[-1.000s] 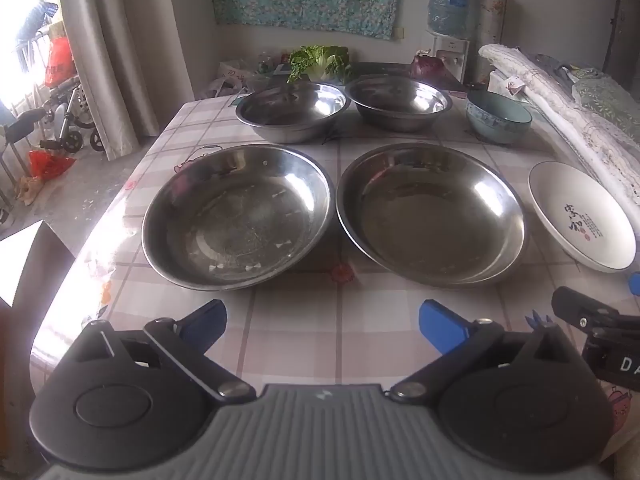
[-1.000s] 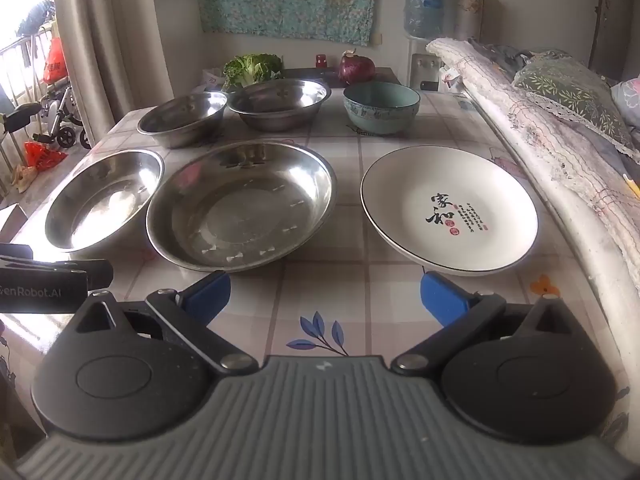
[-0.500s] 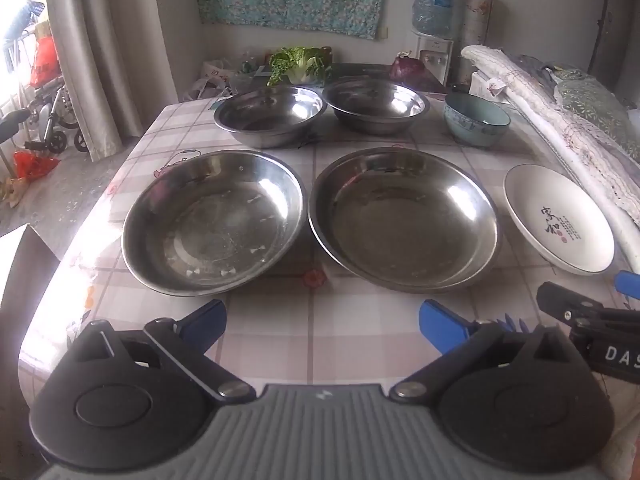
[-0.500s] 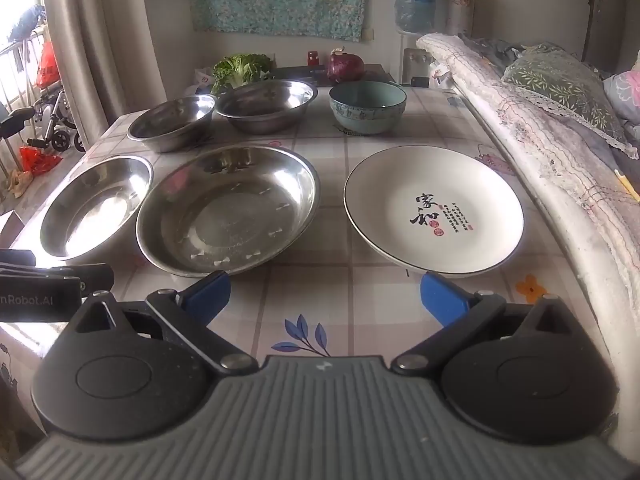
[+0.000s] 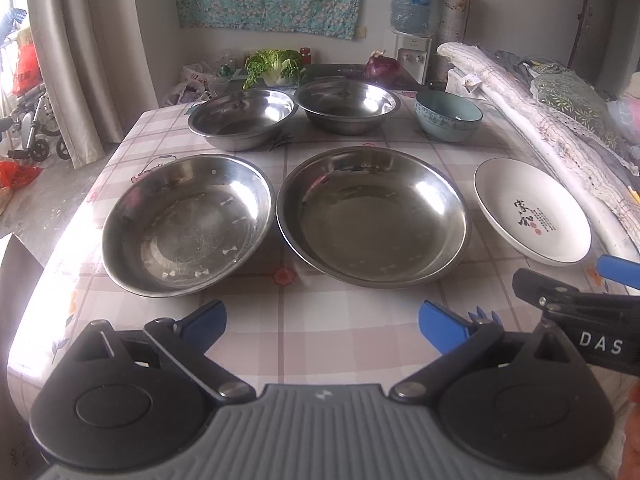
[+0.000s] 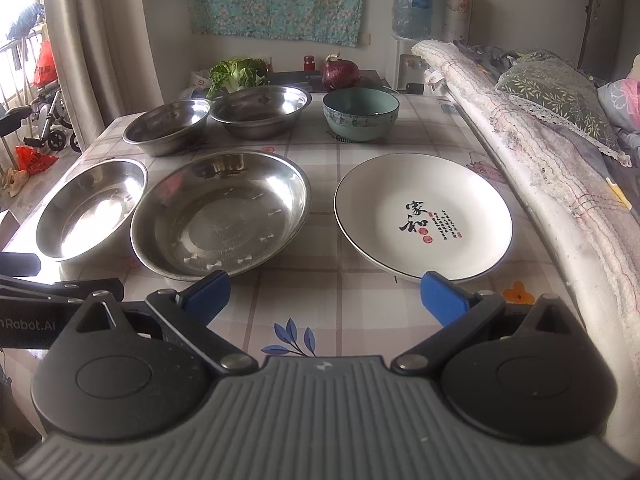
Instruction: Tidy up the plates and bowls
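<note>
Two wide steel plates sit side by side on the checked table: the left one (image 5: 188, 224) and the right one (image 5: 374, 216), which also shows in the right wrist view (image 6: 222, 214). Behind them stand two steel bowls (image 5: 244, 118) (image 5: 347, 106) and a teal ceramic bowl (image 5: 448, 116). A white plate with black writing (image 6: 424, 216) lies at the right. My left gripper (image 5: 322, 320) is open and empty near the front edge. My right gripper (image 6: 324, 296) is open and empty, its right fingertip at the white plate's near rim.
A rolled quilt (image 6: 540, 152) runs along the table's right edge. A cabbage (image 5: 276, 66), a red onion (image 6: 340, 74) and a water dispenser (image 5: 412, 20) stand beyond the far end. A curtain (image 5: 80, 60) and the floor lie to the left.
Both grippers have drawn back and risen slightly, so the dishes look a little farther off. Both stay open. No dish has moved.
</note>
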{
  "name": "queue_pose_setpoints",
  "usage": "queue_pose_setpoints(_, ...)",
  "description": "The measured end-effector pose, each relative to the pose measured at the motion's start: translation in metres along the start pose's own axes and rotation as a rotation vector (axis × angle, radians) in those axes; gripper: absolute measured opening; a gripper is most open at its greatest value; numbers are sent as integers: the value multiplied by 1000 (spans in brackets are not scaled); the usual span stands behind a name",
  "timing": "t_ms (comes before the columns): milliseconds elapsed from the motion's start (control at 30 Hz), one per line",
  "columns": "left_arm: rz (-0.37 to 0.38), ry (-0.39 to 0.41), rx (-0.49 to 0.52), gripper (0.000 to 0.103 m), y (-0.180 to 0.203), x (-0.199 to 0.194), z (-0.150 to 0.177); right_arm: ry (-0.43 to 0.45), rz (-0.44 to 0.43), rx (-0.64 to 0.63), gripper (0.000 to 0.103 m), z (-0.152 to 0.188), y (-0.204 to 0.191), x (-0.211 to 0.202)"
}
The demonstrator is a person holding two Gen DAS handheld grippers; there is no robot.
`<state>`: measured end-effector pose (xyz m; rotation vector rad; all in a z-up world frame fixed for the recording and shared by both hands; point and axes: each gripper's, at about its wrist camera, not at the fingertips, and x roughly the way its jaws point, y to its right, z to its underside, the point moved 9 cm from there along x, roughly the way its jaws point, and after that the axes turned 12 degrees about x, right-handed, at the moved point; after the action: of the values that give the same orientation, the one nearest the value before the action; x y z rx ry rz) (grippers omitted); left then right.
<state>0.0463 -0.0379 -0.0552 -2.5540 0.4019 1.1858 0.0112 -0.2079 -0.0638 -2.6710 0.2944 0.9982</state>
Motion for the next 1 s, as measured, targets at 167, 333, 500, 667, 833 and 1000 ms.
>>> queue_pose_setpoints(167, -3, 4, -3, 103, -1, -2, -1, 5, -7, -4, 102, -2, -2, -2)
queue_pose_setpoints(333, -3, 5, -4, 103, -2, -2, -2, 6, -10, -8, 102, -1, -4, -4)
queue_pose_setpoints(500, -2, 6, -8, 103, -3, -4, -1, 5, -14, -4, 102, 0, -4, -5)
queue_pose_setpoints(667, -3, 6, -7, 103, -3, -3, -1, 8, -13, -6, 102, -1, -4, -6)
queue_pose_setpoints(833, -3, 5, -10, 103, -4, -4, -1, 8, -13, -7, 102, -1, -4, -6)
queue_pose_setpoints(1000, -7, 5, -16, 103, -8, -6, 0, 11, -12, -6, 102, -1, -5, -7)
